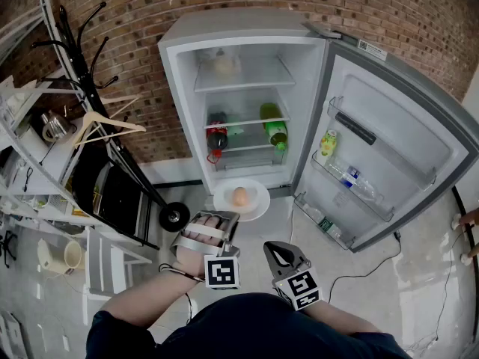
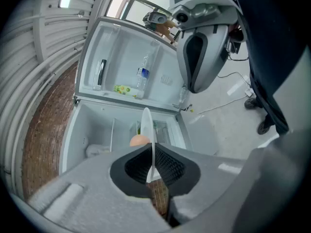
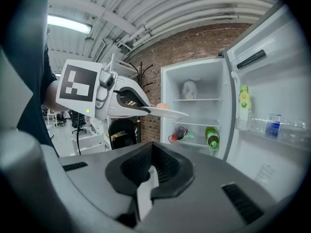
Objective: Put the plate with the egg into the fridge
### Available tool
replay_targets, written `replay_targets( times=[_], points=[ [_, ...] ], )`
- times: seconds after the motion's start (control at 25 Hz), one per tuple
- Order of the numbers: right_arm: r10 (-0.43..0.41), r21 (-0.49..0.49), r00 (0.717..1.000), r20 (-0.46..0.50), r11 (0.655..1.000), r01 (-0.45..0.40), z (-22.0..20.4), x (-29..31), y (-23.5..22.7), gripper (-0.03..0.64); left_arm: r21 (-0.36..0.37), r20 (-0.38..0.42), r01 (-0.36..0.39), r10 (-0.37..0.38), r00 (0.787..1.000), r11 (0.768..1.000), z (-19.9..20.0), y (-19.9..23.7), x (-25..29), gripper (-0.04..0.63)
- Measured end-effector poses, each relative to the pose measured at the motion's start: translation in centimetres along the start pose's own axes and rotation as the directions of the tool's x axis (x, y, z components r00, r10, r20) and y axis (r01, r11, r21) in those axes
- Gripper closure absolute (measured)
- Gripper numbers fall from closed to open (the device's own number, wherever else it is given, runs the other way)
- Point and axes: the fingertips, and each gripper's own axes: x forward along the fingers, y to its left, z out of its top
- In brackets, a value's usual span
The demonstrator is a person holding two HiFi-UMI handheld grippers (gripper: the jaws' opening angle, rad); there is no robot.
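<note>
A white plate (image 1: 257, 205) with a brown egg (image 1: 239, 197) on it hangs level in front of the open fridge (image 1: 247, 28), low and near its bottom edge. My left gripper (image 1: 218, 217) is shut on the plate's near rim. In the left gripper view the plate (image 2: 148, 130) shows edge-on between the jaws of this gripper (image 2: 153, 171), the egg (image 2: 139, 141) just left of it. My right gripper (image 1: 278, 251) hovers beside it on the right, shut and empty. In the right gripper view this gripper (image 3: 150, 174) faces the fridge, with the plate (image 3: 167, 112) at upper left.
The fridge door (image 1: 389, 148) stands wide open to the right, a water bottle (image 1: 352, 179) in its rack. A green bottle (image 1: 275, 132) and a red-capped bottle (image 1: 216, 137) lie on the middle shelf. A coat rack (image 1: 90, 88) and shelving (image 1: 30, 163) stand left. A cable (image 1: 374, 264) crosses the floor.
</note>
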Motion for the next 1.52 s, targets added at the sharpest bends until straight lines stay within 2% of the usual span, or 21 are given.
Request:
replay_targets(
  times=[0.08,0.16,0.6,0.96,1.08,1.24,1.32,1.4,1.52],
  points=[
    [0.002,0.001,1.000,0.004,1.000,-0.002,0.0,0.1,0.0,0.607,-0.009,-0.002,0.053,-0.053,0.999,0.999,0.0,-0.9,0.0,0.580],
    [0.005,0.002,1.000,0.006,1.000,-0.005,0.1,0.1,0.0,0.607,-0.017,-0.001,0.072,-0.072,0.997,0.997,0.1,-1.2,0.1,0.580],
    [0.035,-0.001,0.999,0.023,0.999,-0.035,0.2,-0.1,-0.1,0.607,-0.022,-0.021,0.057,-0.057,0.998,0.998,0.4,-0.8,0.6,0.580],
    [0.082,0.001,0.996,0.023,0.997,-0.082,-0.6,-0.9,-2.5,0.607,-0.031,-0.087,0.081,-0.083,0.993,0.996,0.3,-0.6,2.8,0.580],
    [0.108,-0.001,0.994,0.023,0.994,-0.108,-1.1,-0.8,-3.2,0.607,-0.029,-0.119,0.053,-0.056,0.991,0.998,0.2,0.5,3.8,0.580],
    [0.127,-0.006,0.992,0.018,0.992,-0.127,-1.4,-0.7,-4.1,0.607,-0.030,-0.143,-0.048,0.043,0.989,0.998,0.0,3.2,5.0,0.580],
    [0.123,-0.004,0.992,0.018,0.992,-0.123,-1.4,-0.4,-4.8,0.607,-0.023,-0.146,-0.075,0.070,0.987,0.997,-0.3,4.4,5.5,0.580],
    [0.115,-0.002,0.993,0.015,0.993,-0.115,-1.4,0.2,-5.6,0.607,-0.021,-0.147,-0.076,0.073,0.987,0.997,-0.8,5.2,6.4,0.580],
    [0.104,0.000,0.995,0.004,0.995,-0.104,-1.2,1.5,-6.5,0.607,-0.040,-0.139,-0.035,0.029,0.990,0.999,-1.8,5.2,8.2,0.580]
  ],
)
